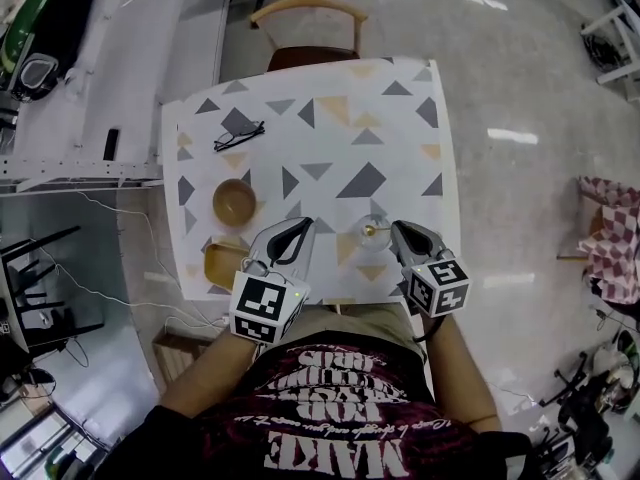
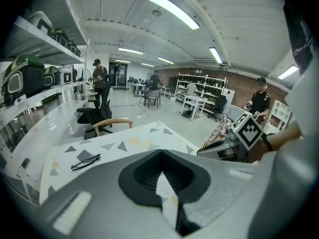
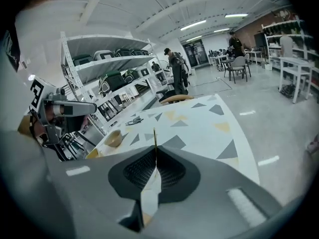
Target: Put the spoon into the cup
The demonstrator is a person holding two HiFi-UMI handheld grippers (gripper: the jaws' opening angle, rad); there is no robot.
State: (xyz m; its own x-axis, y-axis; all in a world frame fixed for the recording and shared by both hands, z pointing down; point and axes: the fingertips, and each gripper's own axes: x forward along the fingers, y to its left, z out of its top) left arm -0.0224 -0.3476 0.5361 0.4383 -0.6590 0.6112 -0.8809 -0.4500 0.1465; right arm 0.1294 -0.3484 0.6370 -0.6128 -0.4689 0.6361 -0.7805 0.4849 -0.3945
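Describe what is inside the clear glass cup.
A thin gold spoon, held by the right gripper, shows over the clear glass cup's mouth; whether it dips inside is unclear.

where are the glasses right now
In the head view the glasses lie on the far left part of the table, close to its left edge and just beyond the wooden bowl.
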